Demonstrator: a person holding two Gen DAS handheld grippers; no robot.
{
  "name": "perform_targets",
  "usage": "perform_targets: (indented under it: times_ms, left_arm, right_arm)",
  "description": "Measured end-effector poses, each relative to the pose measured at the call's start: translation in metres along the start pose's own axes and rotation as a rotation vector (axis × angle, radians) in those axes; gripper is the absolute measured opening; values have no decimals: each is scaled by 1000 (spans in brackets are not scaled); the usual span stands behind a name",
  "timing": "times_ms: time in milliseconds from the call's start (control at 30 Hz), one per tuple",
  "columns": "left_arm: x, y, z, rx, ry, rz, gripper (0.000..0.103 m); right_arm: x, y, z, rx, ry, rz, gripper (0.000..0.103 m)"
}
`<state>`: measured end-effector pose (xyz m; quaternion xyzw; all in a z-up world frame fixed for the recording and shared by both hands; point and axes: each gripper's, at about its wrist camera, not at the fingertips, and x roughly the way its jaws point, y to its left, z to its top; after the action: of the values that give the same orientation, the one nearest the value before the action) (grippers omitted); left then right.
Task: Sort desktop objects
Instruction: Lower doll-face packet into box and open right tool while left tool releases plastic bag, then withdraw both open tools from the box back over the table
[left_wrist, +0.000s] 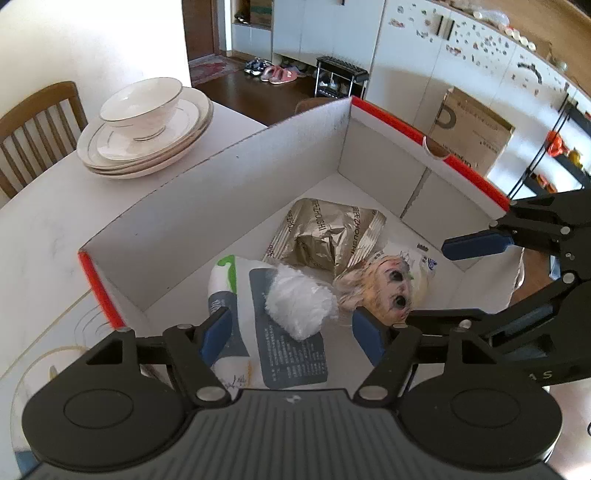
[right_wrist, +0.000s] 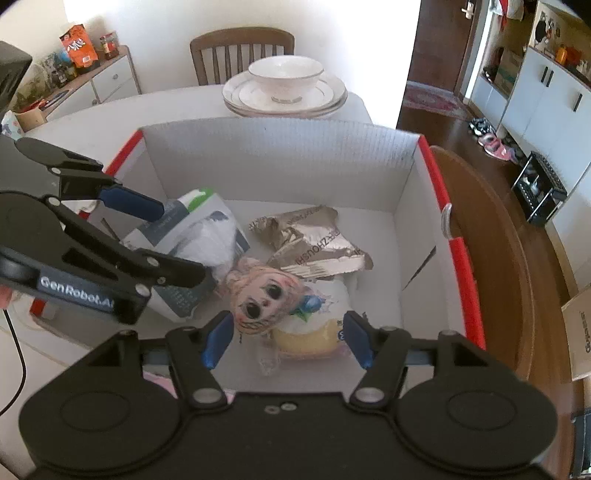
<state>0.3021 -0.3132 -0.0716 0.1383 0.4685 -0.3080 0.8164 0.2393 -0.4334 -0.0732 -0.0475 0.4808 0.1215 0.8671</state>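
Progress: cardboard box (right_wrist: 280, 155) on worktop (left_wrist: 44, 221) already holds gold foil bag (left_wrist: 325, 236), white pouch (left_wrist: 236, 295), doll head (right_wrist: 262, 299), wrapped bun (right_wrist: 310, 332); sorting looks mostly done | left gripper (left_wrist: 291, 332), right gripper (right_wrist: 286, 338): jaws wide, empty, above box | right wrist only: bun, sideboard clutter (right_wrist: 79, 42) | stacked plates (left_wrist: 147, 136) unsorted

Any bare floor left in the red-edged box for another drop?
Yes: the strip along the far wall of the white cardboard box and its right side, beyond the crumpled gold foil packet. The near-left is crowded: doll head, white-and-grey pouch.
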Motion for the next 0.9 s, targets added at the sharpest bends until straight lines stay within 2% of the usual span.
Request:
perform_targets:
  times_ms: [500,900]
  left_arm:
    - [-45,9,-17,-77,-81,-23,71]
    - [-79,1,-34,-83,-143,-61,71]
  right_arm:
    - [-36,8,0,-33,-64,36,69]
    - [-53,21,0,-43,-114,51,73]
